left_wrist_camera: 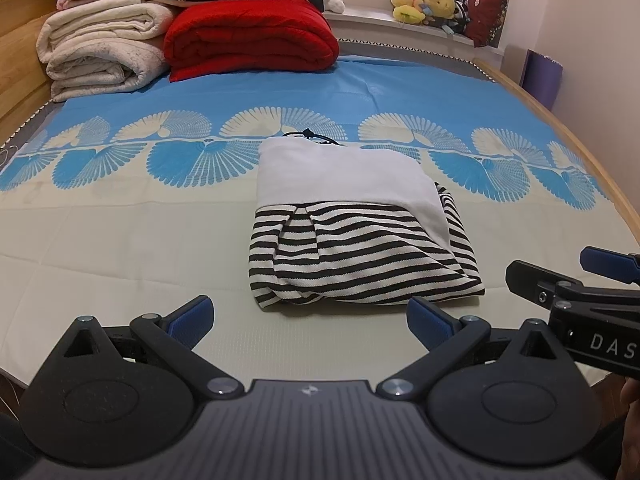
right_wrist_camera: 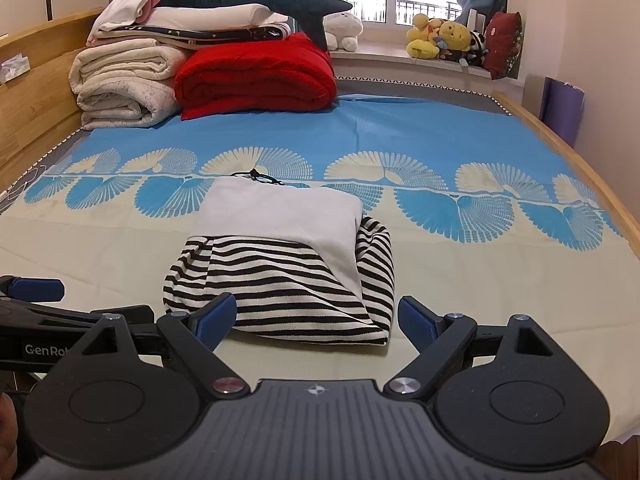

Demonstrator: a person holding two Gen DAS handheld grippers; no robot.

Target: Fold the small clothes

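A small garment, white at the far end and black-and-white striped at the near end (left_wrist_camera: 352, 236), lies folded into a compact bundle on the bed; it also shows in the right wrist view (right_wrist_camera: 288, 268). A dark cord (left_wrist_camera: 310, 135) pokes out at its far edge. My left gripper (left_wrist_camera: 310, 322) is open and empty, just in front of the bundle's near edge. My right gripper (right_wrist_camera: 316, 320) is open and empty, also just in front of the striped edge. The right gripper's fingers (left_wrist_camera: 600, 264) show at the right of the left wrist view.
The bed is covered by a blue and cream patterned sheet (left_wrist_camera: 120, 216). Folded cream blankets (left_wrist_camera: 100, 52) and a red quilt (left_wrist_camera: 248, 36) are stacked at the far left. Plush toys (left_wrist_camera: 424, 6) sit on the windowsill. A wooden bed frame (right_wrist_camera: 568, 152) runs along the right.
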